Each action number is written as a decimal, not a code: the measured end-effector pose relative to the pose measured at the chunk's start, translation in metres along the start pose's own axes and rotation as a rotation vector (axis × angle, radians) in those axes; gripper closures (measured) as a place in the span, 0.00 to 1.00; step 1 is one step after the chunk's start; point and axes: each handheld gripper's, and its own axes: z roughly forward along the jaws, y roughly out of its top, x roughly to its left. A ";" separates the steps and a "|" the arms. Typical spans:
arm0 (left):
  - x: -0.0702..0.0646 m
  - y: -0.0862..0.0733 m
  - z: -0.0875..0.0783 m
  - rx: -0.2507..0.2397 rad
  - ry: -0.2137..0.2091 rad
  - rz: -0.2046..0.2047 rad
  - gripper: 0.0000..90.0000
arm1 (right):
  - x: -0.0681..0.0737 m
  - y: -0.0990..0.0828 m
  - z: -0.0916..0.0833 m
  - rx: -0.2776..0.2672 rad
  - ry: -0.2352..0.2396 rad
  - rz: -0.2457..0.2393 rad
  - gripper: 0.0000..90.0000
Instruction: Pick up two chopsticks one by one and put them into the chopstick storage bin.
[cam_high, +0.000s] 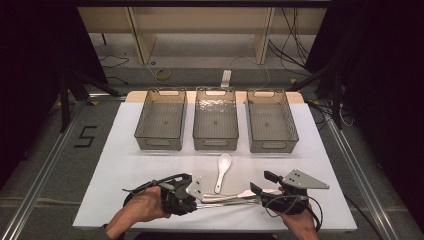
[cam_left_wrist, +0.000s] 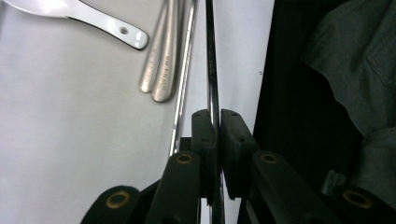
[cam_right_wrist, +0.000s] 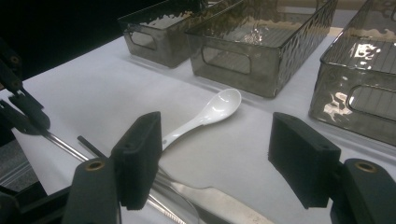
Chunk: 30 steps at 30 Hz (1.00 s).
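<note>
My left gripper (cam_left_wrist: 217, 114) is shut on a thin metal chopstick (cam_left_wrist: 211, 56) that runs straight out from between its pads. A second chopstick (cam_left_wrist: 185, 70) and two metal handles (cam_left_wrist: 159, 70) lie on the white table beside it. In the high view my left gripper (cam_high: 196, 192) sits front centre-left, pointing right along the cutlery (cam_high: 227, 198). My right gripper (cam_high: 263, 183) faces it from the right, and its jaws (cam_right_wrist: 217, 135) stand wide open above the metal pieces (cam_right_wrist: 219, 200), touching nothing. A white ceramic spoon (cam_high: 222, 172) (cam_right_wrist: 210, 114) lies just beyond them.
Three grey see-through bins (cam_high: 161, 120) (cam_high: 215, 119) (cam_high: 271, 121) stand in a row at the back of the white table (cam_high: 110, 170). The table's front edge lies close under both hands. Dark floor, cables and stands surround the table.
</note>
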 end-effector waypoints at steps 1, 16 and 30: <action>0.001 0.000 -0.005 -0.004 0.016 0.003 0.94 | 0.000 0.000 0.000 0.001 0.000 0.000 0.40; 0.043 -0.010 -0.060 -0.122 0.180 -0.139 0.94 | 0.000 0.000 0.000 -0.001 -0.002 0.004 0.40; 0.115 -0.030 -0.079 -0.214 0.337 -0.361 0.94 | 0.000 0.000 0.000 -0.002 -0.004 0.003 0.40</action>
